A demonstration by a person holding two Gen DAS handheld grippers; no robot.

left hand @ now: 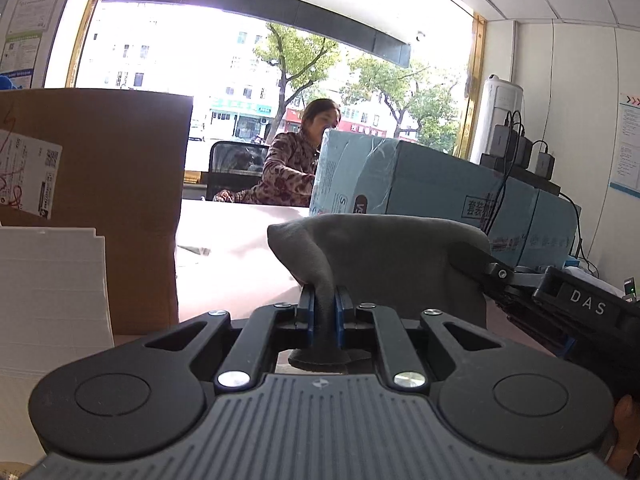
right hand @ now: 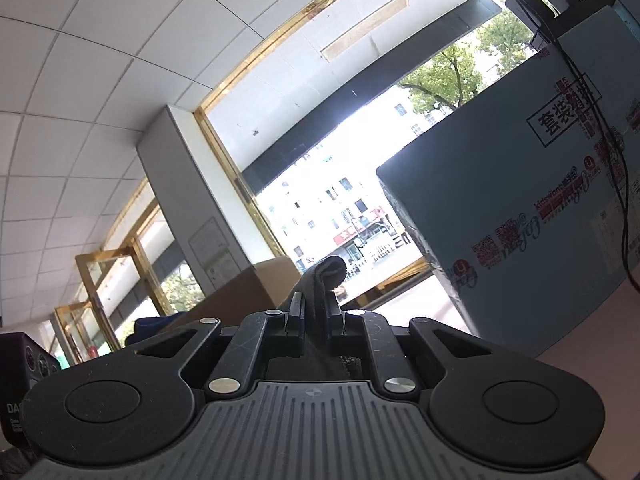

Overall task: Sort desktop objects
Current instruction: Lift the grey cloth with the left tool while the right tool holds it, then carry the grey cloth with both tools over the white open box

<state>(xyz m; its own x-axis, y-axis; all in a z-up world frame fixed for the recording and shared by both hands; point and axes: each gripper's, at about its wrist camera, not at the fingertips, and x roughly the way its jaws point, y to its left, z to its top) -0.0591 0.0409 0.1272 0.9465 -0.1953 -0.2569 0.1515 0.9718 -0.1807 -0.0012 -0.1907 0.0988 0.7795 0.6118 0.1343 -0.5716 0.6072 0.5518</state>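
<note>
A limp, dark grey cloth (left hand: pixel 384 256) hangs stretched between both grippers: left gripper (left hand: pixel 323 312) fingers pinch one bunched edge, right gripper (right hand: pixel 315 312) fingers pinch another.

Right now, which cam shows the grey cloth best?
Left wrist. There the grey cloth spreads wide above the table, pinched in the left tongs, with the right tongs gripping its far side. The right wrist view shows only a narrow folded strip of it between shut fingers.
</note>
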